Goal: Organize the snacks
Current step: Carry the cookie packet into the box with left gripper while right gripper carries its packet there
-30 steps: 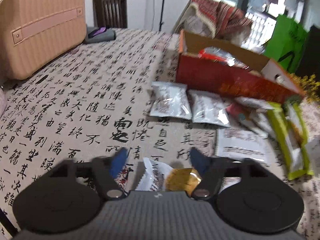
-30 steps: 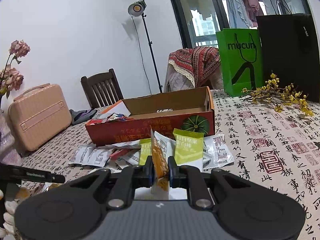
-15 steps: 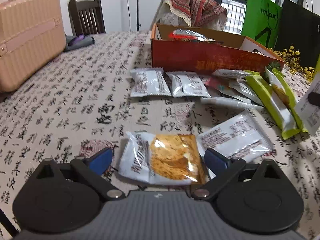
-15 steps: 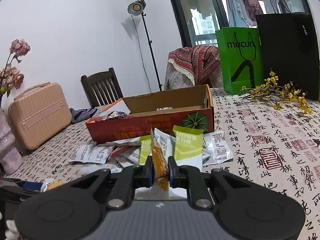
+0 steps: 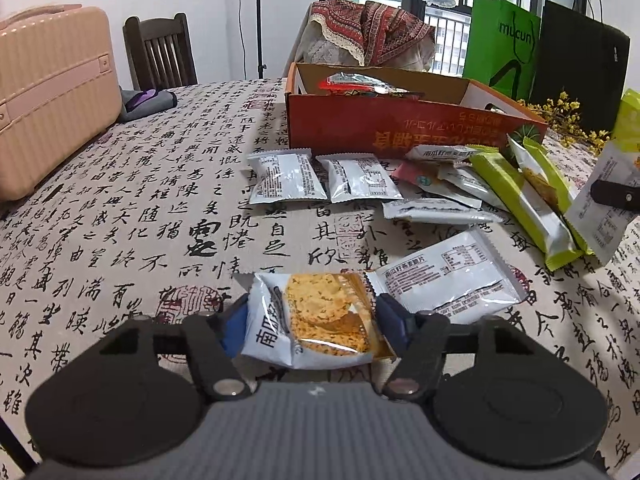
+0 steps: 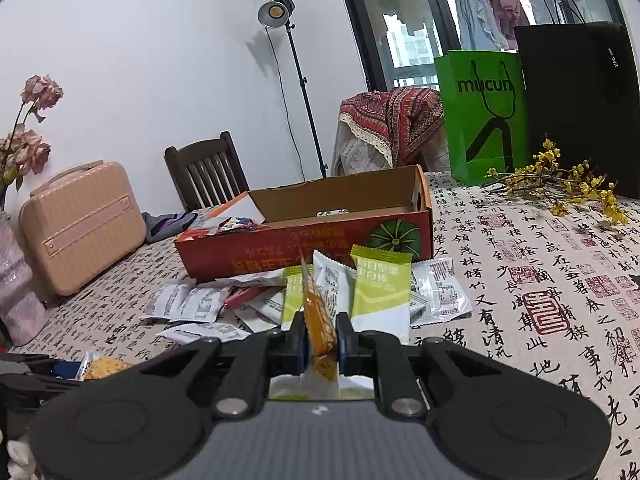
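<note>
A white snack packet with orange crackers (image 5: 320,316) lies on the calligraphy tablecloth between the blue pads of my left gripper (image 5: 312,322). Its jaws are closing and both pads touch the packet's ends, which bow slightly. My right gripper (image 6: 322,336) is shut on a small bundle of packets: an orange one (image 6: 318,312) edge-on, with green (image 6: 380,288) and white ones beside it. It hangs in front of the open red cardboard box (image 6: 280,248), which holds a few snacks. The left view shows that box (image 5: 400,132) behind a row of loose packets (image 5: 284,178).
More white, pink and green packets (image 5: 516,196) are scattered before the box. A pink case (image 5: 48,92) stands at the table's left. At the far right are a green bag (image 6: 480,112), a black bag (image 6: 580,100) and yellow flowers (image 6: 576,188). A vase (image 6: 16,292) is at my left.
The left gripper swung down over the cracker packet, spread its jaws wide around it, then drew them in onto its ends. The right gripper and its bundle stayed still.
</note>
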A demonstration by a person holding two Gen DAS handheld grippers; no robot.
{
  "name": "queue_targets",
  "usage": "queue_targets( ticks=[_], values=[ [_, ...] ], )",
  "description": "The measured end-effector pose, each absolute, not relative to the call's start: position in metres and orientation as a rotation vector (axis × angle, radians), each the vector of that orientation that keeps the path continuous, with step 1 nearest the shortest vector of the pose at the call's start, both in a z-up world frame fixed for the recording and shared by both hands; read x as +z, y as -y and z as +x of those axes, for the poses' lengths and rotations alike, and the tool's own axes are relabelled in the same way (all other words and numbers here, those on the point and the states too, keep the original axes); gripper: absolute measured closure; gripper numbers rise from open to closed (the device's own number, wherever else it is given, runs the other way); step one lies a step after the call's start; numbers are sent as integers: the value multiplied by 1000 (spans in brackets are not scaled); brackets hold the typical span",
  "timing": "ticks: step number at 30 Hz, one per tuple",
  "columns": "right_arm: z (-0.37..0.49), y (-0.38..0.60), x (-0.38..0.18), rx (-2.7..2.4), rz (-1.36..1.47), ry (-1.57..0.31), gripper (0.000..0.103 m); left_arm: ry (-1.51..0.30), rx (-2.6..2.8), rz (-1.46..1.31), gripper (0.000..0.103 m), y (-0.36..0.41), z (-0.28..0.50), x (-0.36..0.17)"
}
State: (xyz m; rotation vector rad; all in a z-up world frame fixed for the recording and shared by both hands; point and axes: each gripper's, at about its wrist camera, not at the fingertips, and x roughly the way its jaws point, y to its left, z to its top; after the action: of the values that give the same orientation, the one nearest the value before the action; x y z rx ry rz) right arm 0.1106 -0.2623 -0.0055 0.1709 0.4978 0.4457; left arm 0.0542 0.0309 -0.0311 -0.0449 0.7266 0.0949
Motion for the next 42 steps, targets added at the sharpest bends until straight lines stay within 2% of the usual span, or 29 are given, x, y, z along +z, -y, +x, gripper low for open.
queue_targets(
  ticks=[14,27,33,42],
  values=[
    [112,262,10,451,158,-454,89,-594,53,-73,36,-26,60,15],
    [179,243,55,465,180,-384,89,-473,11,-121,36,4,157,81],
    [235,228,58,419,189,-420,89,-507,73,-130,36,12,221,84],
    [307,214,42,314,203,-500,89,-573,176,-117,36,10,284,58]
  ],
)
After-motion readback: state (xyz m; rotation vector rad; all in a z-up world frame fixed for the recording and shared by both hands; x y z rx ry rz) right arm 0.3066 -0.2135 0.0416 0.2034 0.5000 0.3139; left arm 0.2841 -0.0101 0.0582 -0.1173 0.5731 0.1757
